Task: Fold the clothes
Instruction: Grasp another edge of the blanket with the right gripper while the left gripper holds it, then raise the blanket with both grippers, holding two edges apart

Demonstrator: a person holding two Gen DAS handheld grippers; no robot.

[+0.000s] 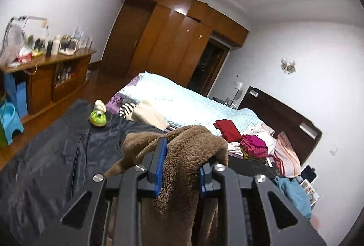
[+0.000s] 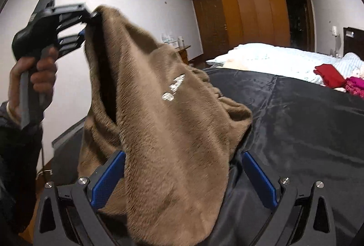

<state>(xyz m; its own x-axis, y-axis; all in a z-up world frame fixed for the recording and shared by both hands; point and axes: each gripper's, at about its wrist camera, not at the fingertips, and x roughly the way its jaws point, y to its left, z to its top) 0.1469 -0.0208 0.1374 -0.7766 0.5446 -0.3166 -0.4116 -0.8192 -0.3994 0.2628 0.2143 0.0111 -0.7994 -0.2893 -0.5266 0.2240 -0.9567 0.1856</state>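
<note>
Holding up a brown fleece garment over the bed

Pinching a bunched fold of the brown fleece garment (image 1: 182, 155) between its blue pads, the left hand-held gripper (image 1: 182, 168) has its jaws pressed in on the fabric, which spills over both fingertips and hangs down between the black finger frames. In the right wrist view the same left hand-held gripper (image 2: 87, 23) is raised high at the left, gripped by the person's left hand (image 2: 34, 77), and the garment (image 2: 163, 121) drapes down from it in a long slanted sheet with a small white mark on its face.

The right hand-held gripper (image 2: 182, 175) sits at the garment's lower end with its blue pads (image 2: 107, 180) spread wide; the cloth hangs between them and covers part of the left pad, touching it, while the right pad stands clear of the fabric.

Below the garment lies a dark sheet (image 2: 295, 121) spread over the near part of the bed (image 1: 182, 96). Farther along, a pale blue quilt covers the bed, with a red garment (image 1: 227, 130) and a magenta one (image 1: 253, 143) beside it near the headboard. A green toy (image 1: 98, 118) rests on the dark sheet. A wooden wardrobe (image 1: 173, 41) stands against the far wall.
</note>
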